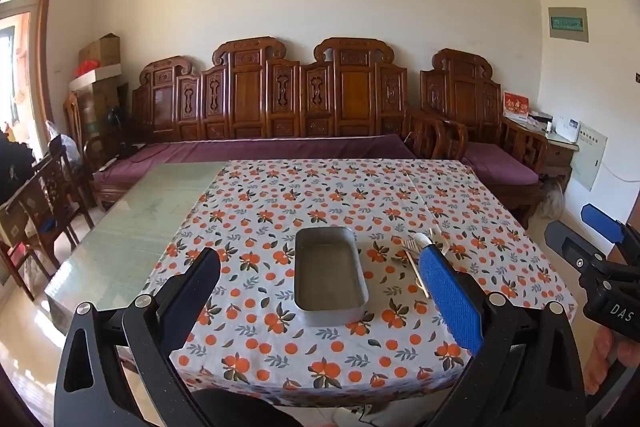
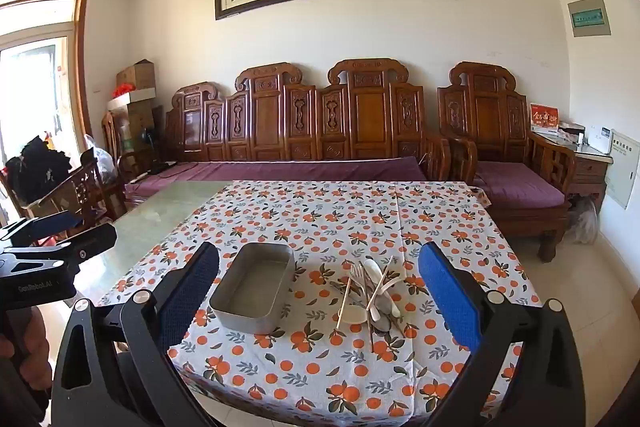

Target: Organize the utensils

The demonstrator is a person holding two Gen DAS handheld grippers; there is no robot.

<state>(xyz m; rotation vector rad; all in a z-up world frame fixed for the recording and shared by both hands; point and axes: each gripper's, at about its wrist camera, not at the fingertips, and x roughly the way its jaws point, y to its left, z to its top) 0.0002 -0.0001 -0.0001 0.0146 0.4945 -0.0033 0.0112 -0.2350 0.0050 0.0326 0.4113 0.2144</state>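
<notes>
An empty grey metal tin (image 1: 330, 273) (image 2: 252, 287) rests on the orange-print tablecloth (image 1: 280, 195) (image 2: 320, 211). Just right of it lies a heap of utensils (image 2: 374, 293) (image 1: 416, 251): a metal fork, white spoons, metal spoons and wooden chopsticks, crossed over each other. My left gripper (image 1: 320, 275) hovers open above the near table edge, with the tin showing between its fingers. My right gripper (image 2: 320, 275) is open too, framing the tin and the heap, touching neither. In the left wrist view the blue pad (image 1: 450, 301) hides part of the heap.
Bare green glass tabletop (image 1: 132, 227) (image 2: 160, 215) lies left of the cloth. A carved wooden sofa with purple cushions (image 1: 260, 147) (image 2: 288, 167) stands behind the table, wooden chairs (image 1: 44, 203) to the left. The other gripper shows at each view's edge (image 1: 600, 267) (image 2: 44, 259).
</notes>
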